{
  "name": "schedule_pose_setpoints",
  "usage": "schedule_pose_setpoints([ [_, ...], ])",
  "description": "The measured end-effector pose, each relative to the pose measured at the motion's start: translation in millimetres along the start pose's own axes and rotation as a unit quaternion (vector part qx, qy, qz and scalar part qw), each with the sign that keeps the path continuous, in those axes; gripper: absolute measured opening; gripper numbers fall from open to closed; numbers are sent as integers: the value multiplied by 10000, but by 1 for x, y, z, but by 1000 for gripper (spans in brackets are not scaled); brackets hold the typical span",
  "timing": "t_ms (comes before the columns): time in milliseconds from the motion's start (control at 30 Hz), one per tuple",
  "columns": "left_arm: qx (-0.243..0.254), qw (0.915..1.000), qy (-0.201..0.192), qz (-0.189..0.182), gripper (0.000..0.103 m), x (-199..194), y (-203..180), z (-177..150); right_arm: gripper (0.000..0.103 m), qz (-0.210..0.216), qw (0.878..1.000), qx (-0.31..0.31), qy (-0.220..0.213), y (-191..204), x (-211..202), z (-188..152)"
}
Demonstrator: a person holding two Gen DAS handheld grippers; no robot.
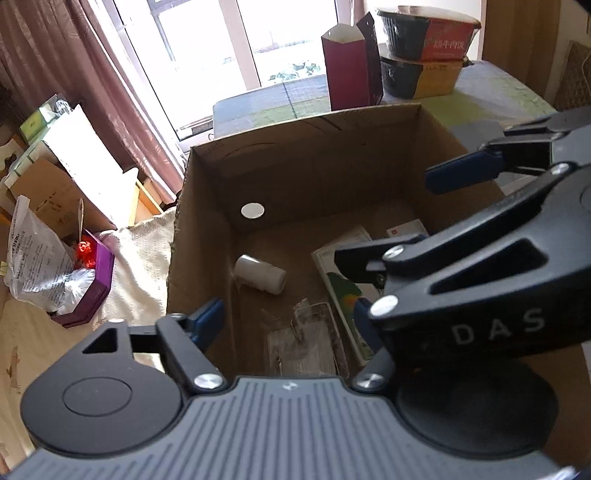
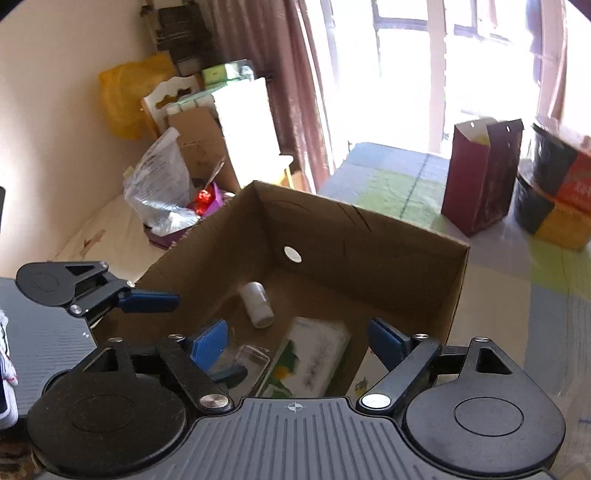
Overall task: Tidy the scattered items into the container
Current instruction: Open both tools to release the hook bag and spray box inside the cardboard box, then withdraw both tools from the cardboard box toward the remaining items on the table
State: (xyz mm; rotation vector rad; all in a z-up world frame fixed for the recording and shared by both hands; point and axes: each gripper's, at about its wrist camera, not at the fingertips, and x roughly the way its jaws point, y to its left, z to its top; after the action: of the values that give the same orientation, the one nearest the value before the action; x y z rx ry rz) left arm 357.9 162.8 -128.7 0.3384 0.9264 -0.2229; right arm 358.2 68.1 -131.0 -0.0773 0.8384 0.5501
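Both claws released and empty: left claw [image 1: 286, 317] and right claw [image 2: 299, 339] above open cardboard box [image 1: 207, 192]. Inside, on box floor: white bottle [image 1: 260, 274] on its side, green-printed carton [image 2: 310, 356], clear plastic packet [image 1: 306, 339].

"DAS" – white letters on right claw [image 1: 391, 236] body.

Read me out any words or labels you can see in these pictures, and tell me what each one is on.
"DAS": white letters on the black body of the right claw, seen from the left wrist.
Chinese characters, too blurred to read, on the red sleeve of the top black food bowl.
Print on the crumpled clear plastic bag and the green-and-white flat box: too small to read.
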Motion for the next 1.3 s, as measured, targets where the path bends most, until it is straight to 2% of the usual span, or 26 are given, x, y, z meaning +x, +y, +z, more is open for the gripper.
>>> schedule_pose_setpoints([
  [100, 40, 10000, 2, 67, 83, -2, -1, 0, 88, -35, 9999, -151, -55, 2, -6, -1],
  [267, 25, 10000, 12, 68, 86, -6, -3, 0, 89, -87, 9997, -216, -68, 6, -14, -4],
  [800, -103, 9999, 82, 91, 93, -29, -13, -9, 89, -89, 9999, 18, -52, -4, -50, -15],
  [1300, -609, 9981, 64, 70, 97, -76, -32, -18, 89, 53, 9996, 181, -205, 4, -105, -34],
])
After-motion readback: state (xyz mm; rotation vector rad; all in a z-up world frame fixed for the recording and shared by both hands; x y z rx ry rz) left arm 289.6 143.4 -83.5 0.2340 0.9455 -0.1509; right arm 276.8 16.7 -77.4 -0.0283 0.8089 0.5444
